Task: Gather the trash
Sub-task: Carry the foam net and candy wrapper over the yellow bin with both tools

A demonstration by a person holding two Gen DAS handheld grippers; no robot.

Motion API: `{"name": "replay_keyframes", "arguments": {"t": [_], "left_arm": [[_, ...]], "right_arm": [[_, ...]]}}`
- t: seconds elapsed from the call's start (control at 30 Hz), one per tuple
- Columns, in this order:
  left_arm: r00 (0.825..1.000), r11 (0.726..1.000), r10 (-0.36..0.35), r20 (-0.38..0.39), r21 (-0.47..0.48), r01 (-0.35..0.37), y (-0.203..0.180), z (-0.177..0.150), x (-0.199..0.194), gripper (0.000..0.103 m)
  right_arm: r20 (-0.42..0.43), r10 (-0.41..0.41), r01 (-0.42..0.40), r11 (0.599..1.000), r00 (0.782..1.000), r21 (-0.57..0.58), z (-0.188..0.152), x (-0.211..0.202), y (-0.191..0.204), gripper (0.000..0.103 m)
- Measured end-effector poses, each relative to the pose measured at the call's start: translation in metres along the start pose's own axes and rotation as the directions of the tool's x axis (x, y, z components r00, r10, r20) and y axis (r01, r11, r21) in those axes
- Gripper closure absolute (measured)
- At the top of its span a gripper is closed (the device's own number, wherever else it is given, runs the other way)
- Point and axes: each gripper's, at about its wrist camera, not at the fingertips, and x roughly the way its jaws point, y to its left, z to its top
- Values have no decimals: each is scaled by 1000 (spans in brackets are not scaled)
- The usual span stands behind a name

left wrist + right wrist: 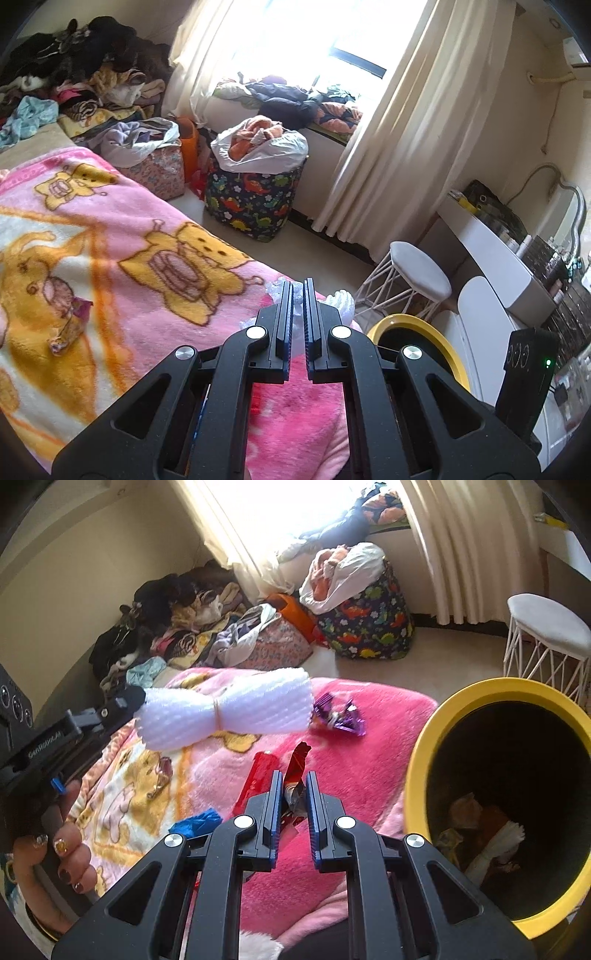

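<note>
I had both claws loaded and judged the step to be the carry to the bin: trash was lifted off the blanket and needed bringing over the yellow bin, which stood just beside the bed at my right with a few scraps already at its bottom.

My right claw was clenched on a crumpled red and silver wrapper, pinched between its blue pads with its top sticking up past the tips. My left claw was clamped shut on a bundle of white foam wrap tied at its middle; from the right camera that bundle hung off the left claw's tips above the blanket, and in the left view only its frilled edges showed around the fingers.

Next, I reckoned, each claw had to swing over the bin's mouth and let go only once the load was clear inside the rim; the foam bundle is wide and light, so it might catch the edge.

A purple wrapper, a red packet and a blue scrap lay on the blanket, not yet gathered.
</note>
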Motion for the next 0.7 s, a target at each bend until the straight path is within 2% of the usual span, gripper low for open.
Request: {"name": "replay_keyframes", "arguments": {"t": [0.7], "left_arm": [[997,994,-59,-45,88,62,-52,-13,14,101]], "right_arm": [[98,-53,43,994,994,102,14,-35,-48,90]]}}
